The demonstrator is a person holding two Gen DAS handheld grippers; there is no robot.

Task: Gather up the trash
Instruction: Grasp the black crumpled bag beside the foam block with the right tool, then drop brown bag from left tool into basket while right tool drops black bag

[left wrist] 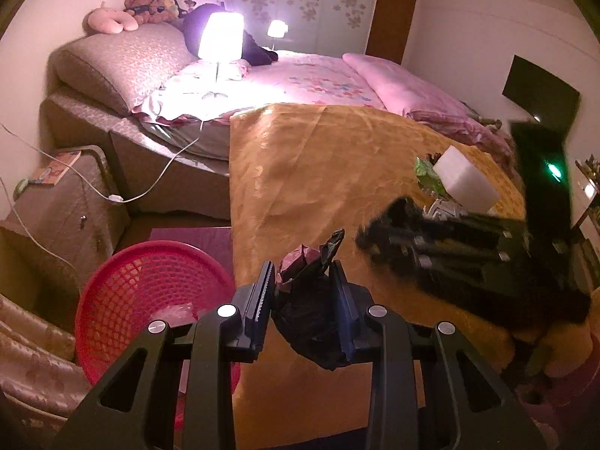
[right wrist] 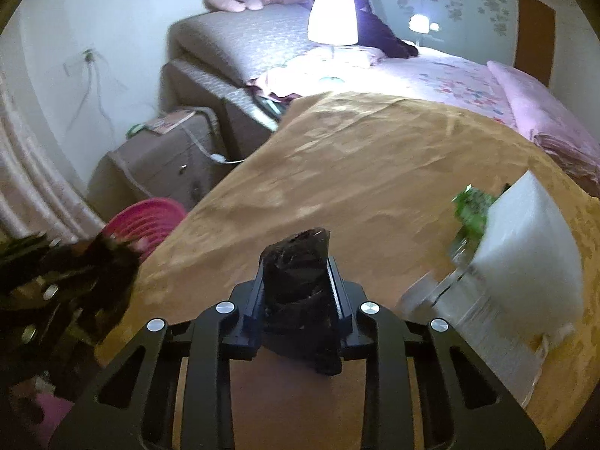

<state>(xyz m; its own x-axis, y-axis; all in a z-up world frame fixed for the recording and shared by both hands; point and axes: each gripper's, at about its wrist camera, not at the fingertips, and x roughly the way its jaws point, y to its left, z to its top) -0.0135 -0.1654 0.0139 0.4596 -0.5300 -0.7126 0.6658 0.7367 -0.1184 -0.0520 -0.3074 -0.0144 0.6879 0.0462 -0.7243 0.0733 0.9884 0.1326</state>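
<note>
In the left wrist view my left gripper [left wrist: 303,273] is shut on a crumpled black plastic bag [left wrist: 315,311] with a reddish scrap [left wrist: 296,262] tucked at its top. It hangs over the near left edge of the orange-clothed table [left wrist: 318,172]. A red mesh basket [left wrist: 150,288] stands on the floor just left of it. My right gripper [right wrist: 296,266] is shut on a second black crumpled wad [right wrist: 296,281], above the table's near part. Each gripper shows blurred in the other's view: the right one [left wrist: 450,251], the left one [right wrist: 75,281].
A white foam block [left wrist: 465,180] [right wrist: 525,255], a green wrapper [left wrist: 427,172] [right wrist: 472,206] and clear plastic packaging [right wrist: 450,292] lie on the table's right side. Behind are a bed [left wrist: 318,75], a lit lamp [left wrist: 219,37] and a bedside cabinet [left wrist: 67,202].
</note>
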